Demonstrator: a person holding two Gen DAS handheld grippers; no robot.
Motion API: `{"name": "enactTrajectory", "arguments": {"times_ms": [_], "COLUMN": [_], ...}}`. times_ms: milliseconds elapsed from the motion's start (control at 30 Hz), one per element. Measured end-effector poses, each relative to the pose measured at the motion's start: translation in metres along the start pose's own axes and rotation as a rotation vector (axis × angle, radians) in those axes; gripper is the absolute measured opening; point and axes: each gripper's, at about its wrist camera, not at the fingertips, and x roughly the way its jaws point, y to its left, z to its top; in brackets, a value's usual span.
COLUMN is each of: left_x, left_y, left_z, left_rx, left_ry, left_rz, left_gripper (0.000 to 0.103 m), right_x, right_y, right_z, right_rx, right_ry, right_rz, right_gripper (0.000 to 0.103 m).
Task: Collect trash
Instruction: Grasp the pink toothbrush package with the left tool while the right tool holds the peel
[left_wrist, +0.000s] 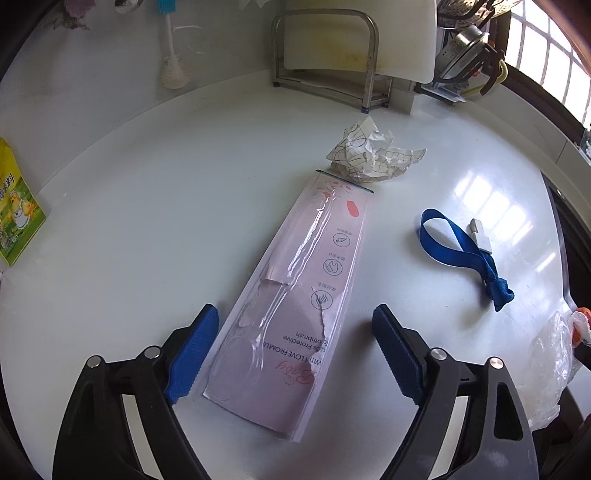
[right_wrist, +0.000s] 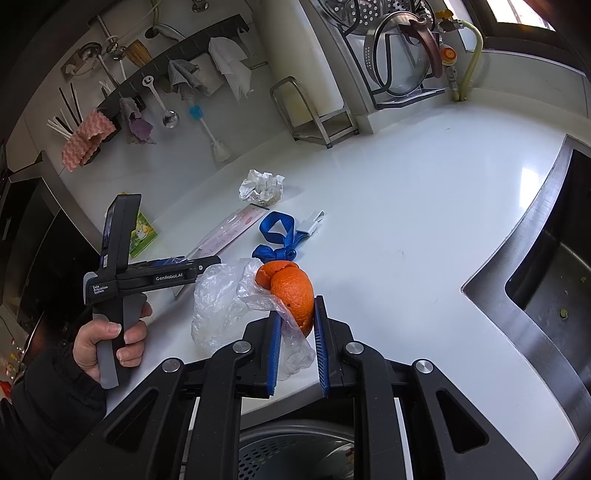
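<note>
White kitchen counter (left_wrist: 147, 221), sink (right_wrist: 546, 280) at the right wrist view's right edge. My left gripper (left_wrist: 295, 332) is hanging spread astride the torn toothbrush packet (left_wrist: 295, 295) at lower centre, probably lining up to grab it. My right gripper (right_wrist: 298, 325) is pinching the orange peel (right_wrist: 291, 291) with its plastic bag (right_wrist: 221, 306), likely carrying both off as trash.

A cutting board (left_wrist: 354, 37) leans in its rack (left_wrist: 325, 74) beside a sink (right_wrist: 546, 266).
</note>
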Motion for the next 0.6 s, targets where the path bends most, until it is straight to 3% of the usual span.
{"name": "enactTrajectory", "arguments": {"times_ms": [100,200,600], "left_x": [-0.002,-0.003,-0.029], "left_y": [-0.005,-0.01,-0.017], "left_z": [0.0,-0.001,-0.02], "left_rx": [0.016,0.025,-0.015], "left_ry": [-0.011,-0.016,-0.053], "left_rz": [-0.013,-0.015,0.008], "left_gripper": [0.06,0.055,0.053], "right_x": [0.0,0.0,-0.005], "right_y": [0.0,0.001,0.002], "right_z": [0.0,-0.001,-0.004], "right_rx": [0.0,-0.003,-0.007], "right_ry": [0.002,0.004,0.001], "right_rz": [-0.003,-0.004,-0.005], "right_gripper": [0.016,0.016,0.016]}}
